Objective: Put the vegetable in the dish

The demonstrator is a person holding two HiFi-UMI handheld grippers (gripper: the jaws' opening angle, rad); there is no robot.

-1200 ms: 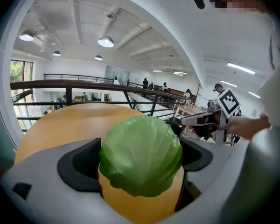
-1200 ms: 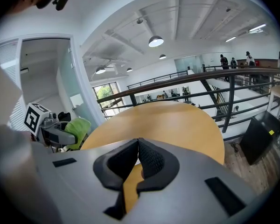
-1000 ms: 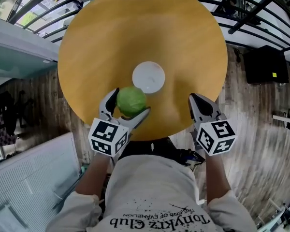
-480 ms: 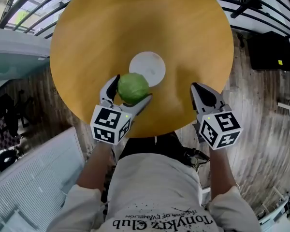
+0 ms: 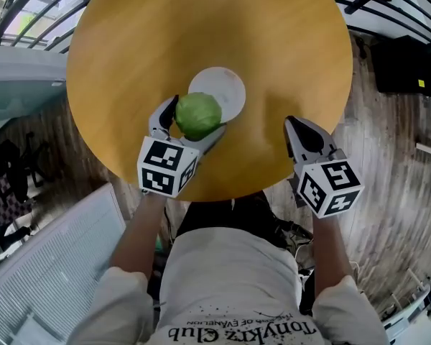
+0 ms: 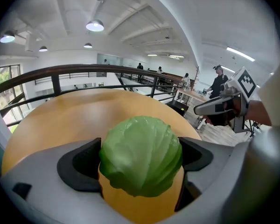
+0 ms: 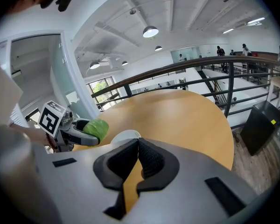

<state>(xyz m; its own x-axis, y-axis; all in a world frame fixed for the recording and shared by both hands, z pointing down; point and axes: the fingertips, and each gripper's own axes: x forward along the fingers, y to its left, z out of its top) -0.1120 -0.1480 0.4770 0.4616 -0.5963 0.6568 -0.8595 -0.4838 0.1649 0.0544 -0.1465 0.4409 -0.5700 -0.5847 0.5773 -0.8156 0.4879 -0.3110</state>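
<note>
cabbage (image 5: 198, 116) pinched in the left hand-held gripper (image 5: 198, 113), right at the white dish's (image 5: 228, 86) near rim | right hand-held gripper (image 5: 293, 123) pressed together, nothing in it, over the counter (image 5: 129, 49)

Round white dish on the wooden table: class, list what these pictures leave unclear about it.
- Head view: the round green cabbage in the left gripper covers the round white dish's near rim; contact or clearance unclear.
- Left gripper view: no dish shows past the cabbage.
- Right gripper view: the shut right gripper's body cuts off the dish's near side.
</note>
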